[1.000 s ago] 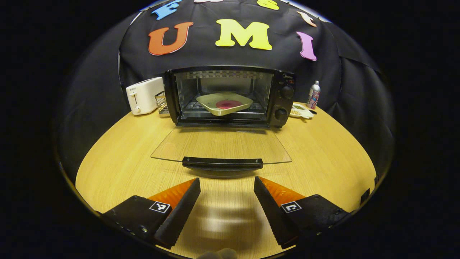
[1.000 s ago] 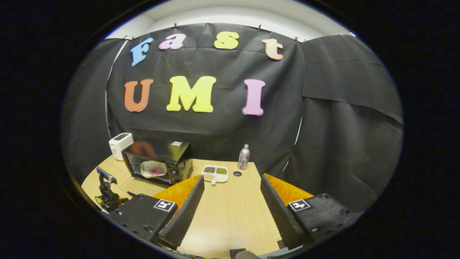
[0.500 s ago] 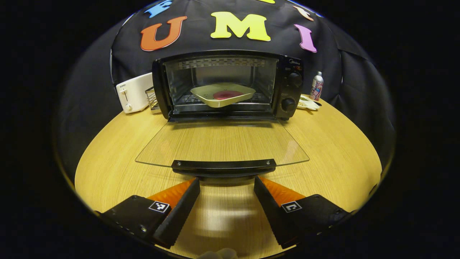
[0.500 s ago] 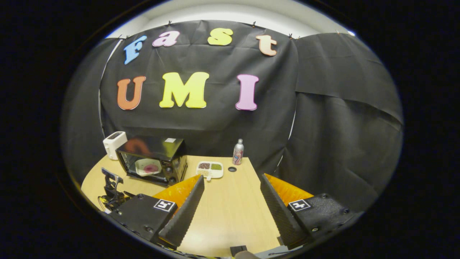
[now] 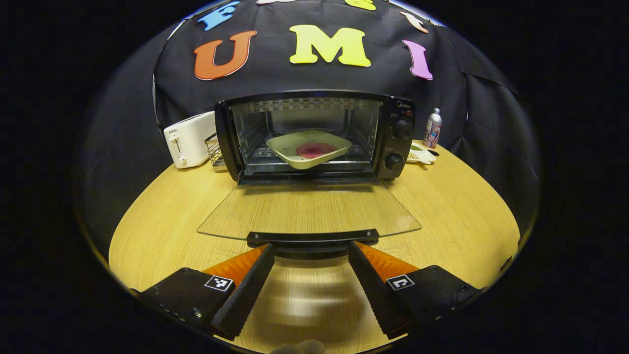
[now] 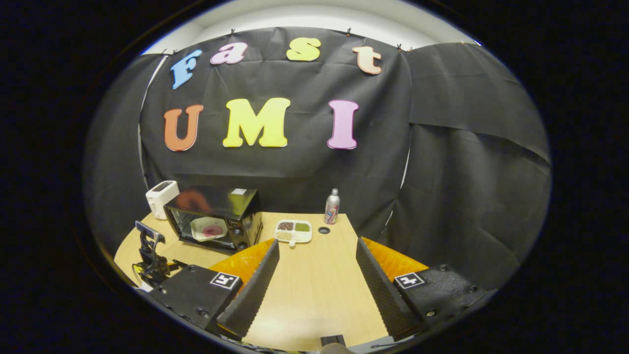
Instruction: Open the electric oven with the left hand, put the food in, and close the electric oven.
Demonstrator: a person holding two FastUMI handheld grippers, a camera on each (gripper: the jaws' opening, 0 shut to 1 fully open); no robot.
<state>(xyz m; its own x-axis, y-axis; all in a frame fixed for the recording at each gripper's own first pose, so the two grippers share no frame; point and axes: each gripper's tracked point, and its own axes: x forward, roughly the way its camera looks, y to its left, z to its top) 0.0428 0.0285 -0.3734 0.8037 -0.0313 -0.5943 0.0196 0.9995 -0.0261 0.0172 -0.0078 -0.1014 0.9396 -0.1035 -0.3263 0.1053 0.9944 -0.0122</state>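
Left tongs (image 5: 310,268), spread wide, sit just before the handle (image 5: 312,238) of the oven (image 5: 314,135) door, apparently ready to lift it shut. The plate of food (image 5: 308,147) rests inside the oven. Right tongs (image 6: 317,280), also spread, hang idle, well away from the oven.

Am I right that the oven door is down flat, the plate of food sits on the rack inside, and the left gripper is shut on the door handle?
Not quite. The left gripper is open, its fingers spread just short of the door handle, as the left gripper view shows. The rest holds: the oven door is down flat and the plate of food sits inside.
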